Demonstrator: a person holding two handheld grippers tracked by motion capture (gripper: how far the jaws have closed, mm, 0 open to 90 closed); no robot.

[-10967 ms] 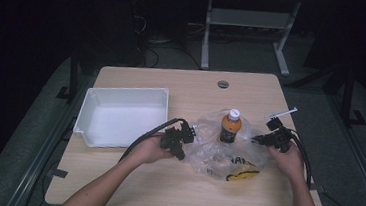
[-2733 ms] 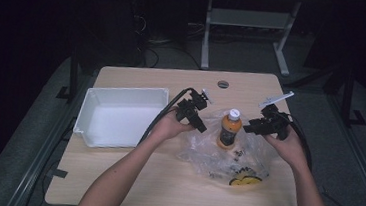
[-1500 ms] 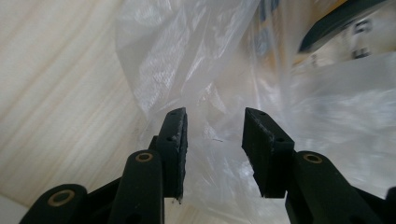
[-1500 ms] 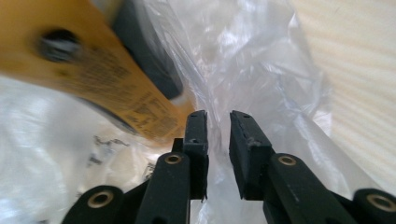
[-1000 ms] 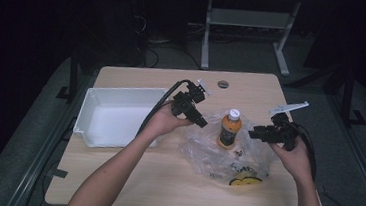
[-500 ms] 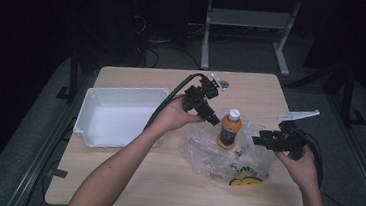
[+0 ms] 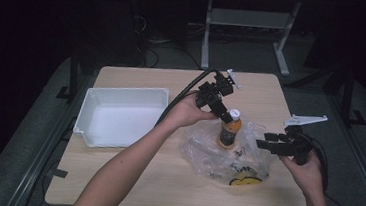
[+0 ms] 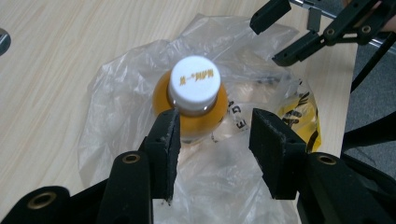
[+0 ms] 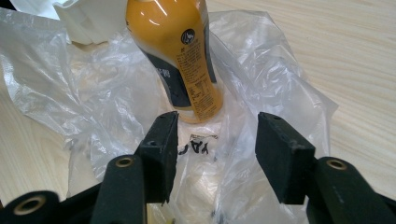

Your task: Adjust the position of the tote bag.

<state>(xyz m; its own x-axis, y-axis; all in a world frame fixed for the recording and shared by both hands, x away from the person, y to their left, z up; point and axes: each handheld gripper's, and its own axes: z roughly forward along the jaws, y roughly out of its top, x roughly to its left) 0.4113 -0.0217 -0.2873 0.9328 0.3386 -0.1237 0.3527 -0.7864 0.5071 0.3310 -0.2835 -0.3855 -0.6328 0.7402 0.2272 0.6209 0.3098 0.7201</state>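
Note:
An orange juice bottle (image 7: 229, 131) with a white cap (image 8: 194, 79) stands upright on a crumpled clear plastic bag (image 7: 216, 158) right of the table's middle. My left gripper (image 7: 223, 112) hovers just above and left of the cap, pointing down at it. Its jaws have just been opening; they stand apart around the bottle's shoulder (image 8: 212, 140) and touch nothing. My right gripper (image 7: 262, 141) is right of the bottle, low over the bag. Its jaws have also just been opening (image 9: 217, 144), with bag film beyond them and nothing pressed. The bottle's label (image 9: 187, 74) faces it.
A white rectangular tray (image 7: 90, 110) stands empty at the table's left. A yellow printed patch (image 7: 243, 178) marks the bag's near end. A small round hole (image 8: 2, 41) sits in the tabletop at the far side. Bare wood lies along the near edge (image 7: 163, 191).
My left gripper has moved right and up, from beside the tray to over the bottle's cap. The right gripper has drifted slightly right and nearer, with its jaws wider.

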